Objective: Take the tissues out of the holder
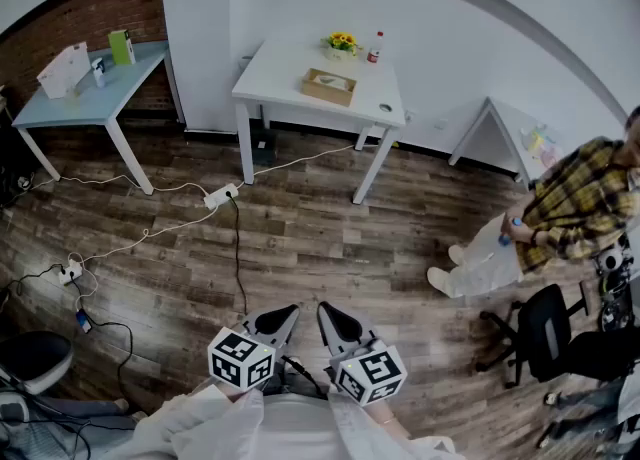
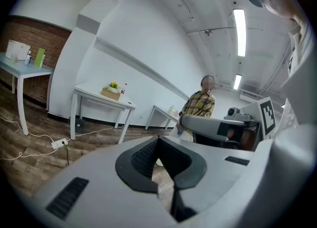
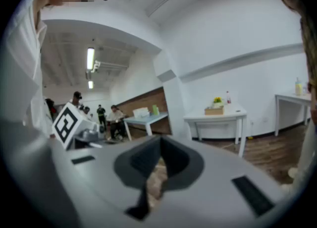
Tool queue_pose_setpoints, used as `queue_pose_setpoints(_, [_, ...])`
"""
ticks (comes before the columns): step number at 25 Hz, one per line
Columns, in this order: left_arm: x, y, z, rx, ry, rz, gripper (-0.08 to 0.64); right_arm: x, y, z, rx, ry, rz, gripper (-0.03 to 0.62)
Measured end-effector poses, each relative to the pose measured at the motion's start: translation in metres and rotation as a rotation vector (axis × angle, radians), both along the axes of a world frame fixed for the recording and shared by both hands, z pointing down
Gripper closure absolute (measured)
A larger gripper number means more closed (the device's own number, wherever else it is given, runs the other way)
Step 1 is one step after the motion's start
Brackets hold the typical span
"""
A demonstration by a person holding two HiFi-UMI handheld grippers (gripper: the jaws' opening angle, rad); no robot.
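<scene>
Nearest, low against white sleeves [image 1: 215, 418]: left gripper [image 1: 283, 316] and right gripper [image 1: 333, 318], side by side, close but not touching, black tips aimed out across the room. Behind each set of tips, that gripper's own marker cube. Both clenched tight on nothing, with ribbed pads pressed flat together in either gripper view and only floor planks glimpsed through the notch below them.

Further out, bare wooden floor [image 1: 330, 238]. Off toward the right, a black office chair [image 1: 545, 333]. Left of centre, a white power strip [image 1: 220, 195] with cables trailing away to the left. Past the chair, a person in a plaid shirt [image 1: 585, 203] and pale trousers.

Farthest, three tables along the walls. At the left, against brick, a blue table [image 1: 95, 100] carrying a white box [image 1: 64, 70] and a green box [image 1: 121, 46]. In the middle, against the white wall, a white table [image 1: 280, 68]. On it, roughly midway between near and far edges and somewhat toward the right edge, the tissue holder [image 1: 329, 86]: a shallow wooden box with a pale oval on top, well apart from both grippers. Just behind the holder, by the far edge, yellow flowers [image 1: 342, 44]; beside those, nearer the far right corner, a small bottle [image 1: 375, 47]. At the right, part of another white table [image 1: 505, 118].
</scene>
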State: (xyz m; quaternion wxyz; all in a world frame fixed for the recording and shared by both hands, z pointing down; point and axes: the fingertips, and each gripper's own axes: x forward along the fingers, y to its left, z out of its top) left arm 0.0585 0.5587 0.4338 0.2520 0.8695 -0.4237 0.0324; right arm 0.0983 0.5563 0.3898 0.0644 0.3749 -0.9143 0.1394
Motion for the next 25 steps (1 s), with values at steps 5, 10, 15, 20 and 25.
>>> queue_pose_setpoints(5, [0.0,-0.004,0.001,-0.002,0.0,0.005,0.543,0.002,-0.002,0.002,0.002,0.0,0.008,0.583])
queue_pose_setpoints(10, [-0.001,-0.007,-0.001,-0.001,0.011,0.011,0.543,-0.002,-0.002,0.004,-0.002,0.006,-0.001,0.583])
queue_pose_setpoints(15, [-0.001,-0.008,-0.003,0.0,0.013,0.011,0.543,-0.002,-0.003,0.002,0.008,0.006,-0.002,0.583])
queue_pose_setpoints(20, [-0.003,-0.008,-0.001,-0.011,0.019,0.005,0.543,-0.005,-0.001,-0.001,0.023,-0.026,-0.015,0.583])
queue_pose_setpoints(25, [-0.008,-0.017,-0.005,0.004,0.015,-0.013,0.543,-0.007,-0.004,-0.001,0.016,-0.035,-0.015,0.583])
